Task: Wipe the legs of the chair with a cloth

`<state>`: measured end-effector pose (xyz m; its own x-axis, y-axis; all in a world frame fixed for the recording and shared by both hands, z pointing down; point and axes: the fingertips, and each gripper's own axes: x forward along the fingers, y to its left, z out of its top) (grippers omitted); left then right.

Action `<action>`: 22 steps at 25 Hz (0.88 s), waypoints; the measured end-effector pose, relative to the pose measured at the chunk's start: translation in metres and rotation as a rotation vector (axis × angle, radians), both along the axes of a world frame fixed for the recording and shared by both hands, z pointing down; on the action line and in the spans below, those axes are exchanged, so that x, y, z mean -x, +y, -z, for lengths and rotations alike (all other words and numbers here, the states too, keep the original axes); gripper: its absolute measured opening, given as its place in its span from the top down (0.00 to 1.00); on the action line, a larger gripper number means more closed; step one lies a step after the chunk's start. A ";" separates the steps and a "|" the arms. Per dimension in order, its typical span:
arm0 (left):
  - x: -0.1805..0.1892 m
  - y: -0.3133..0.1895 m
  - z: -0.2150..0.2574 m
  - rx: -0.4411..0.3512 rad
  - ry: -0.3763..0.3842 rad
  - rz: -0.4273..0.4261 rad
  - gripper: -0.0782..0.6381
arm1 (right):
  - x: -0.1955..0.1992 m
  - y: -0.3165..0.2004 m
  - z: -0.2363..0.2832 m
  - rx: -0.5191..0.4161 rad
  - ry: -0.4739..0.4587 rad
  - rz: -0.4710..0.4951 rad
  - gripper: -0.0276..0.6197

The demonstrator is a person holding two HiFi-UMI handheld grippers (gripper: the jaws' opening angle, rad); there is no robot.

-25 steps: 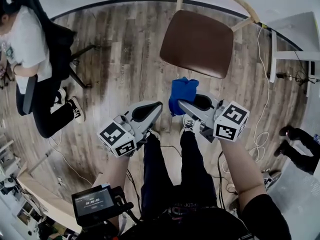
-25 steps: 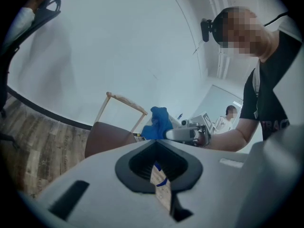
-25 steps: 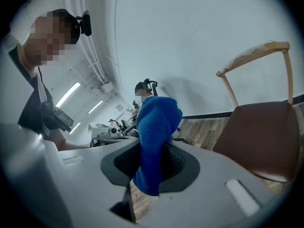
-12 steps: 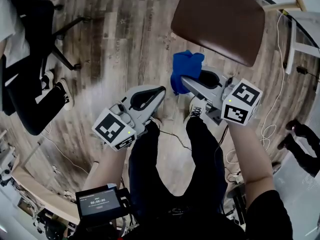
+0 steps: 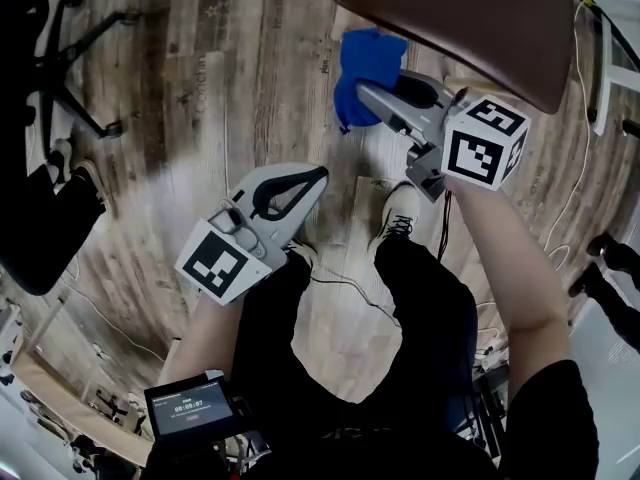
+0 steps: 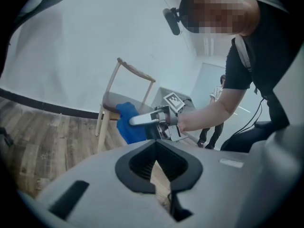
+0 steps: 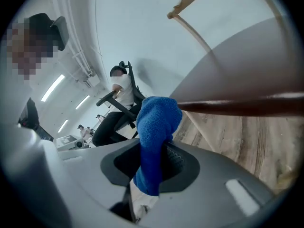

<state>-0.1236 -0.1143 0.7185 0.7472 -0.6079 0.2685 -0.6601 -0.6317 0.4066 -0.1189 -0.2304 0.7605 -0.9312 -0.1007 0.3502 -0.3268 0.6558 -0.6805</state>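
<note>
**A:** What does the head view show of the person's two tools?

**B:** The right gripper [image 5: 365, 93] is near the top, and its jaws pinch a blue cloth [image 5: 366, 60]. The cloth is just beside the front edge of the brown seat of the chair [image 5: 450, 13]. The left gripper [image 5: 316, 176] hangs lower over the wooden floor [image 5: 230, 88], well apart from the cloth. Its jaws are pressed together with nothing in them. A white shoe [image 5: 400, 213] lies below the right gripper, and the black base of an office chair [image 5: 60, 58] is at far left.

**A:** And the left gripper view?

**B:** The left gripper [image 6: 156, 161] shows its jaws drawn together and empty, with only a thin wedge of floor between them. Beyond them the chair [image 6: 127, 71] stands upright against a pale wall. The right gripper [image 6: 142, 120] holds the cloth [image 6: 126, 125] under the seat, near a pale front leg [image 6: 100, 129]. This view does not show whether cloth and leg touch.

**A:** The right gripper view?

**B:** The right gripper [image 7: 149, 172] is clamped on the cloth [image 7: 156, 127], which stands up out of the jaws in a thick fold. The top of the fold is just beside the dark rim of the chair [image 7: 256, 65], whose seat is seen from below. Floor [image 7: 247, 141] planks fill the lower right. A seated person [image 7: 118, 96] is in the background at left.
</note>
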 end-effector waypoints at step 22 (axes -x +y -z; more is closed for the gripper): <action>0.016 -0.097 -0.099 -0.061 0.043 -0.159 0.89 | 0.015 -0.105 -0.217 -0.095 0.040 -0.098 0.81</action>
<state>-0.1401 -0.2109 0.8177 0.8454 -0.4950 0.2009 -0.5325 -0.7512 0.3900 -0.1339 -0.3352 0.9774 -0.9007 -0.2250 0.3715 -0.4182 0.6802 -0.6020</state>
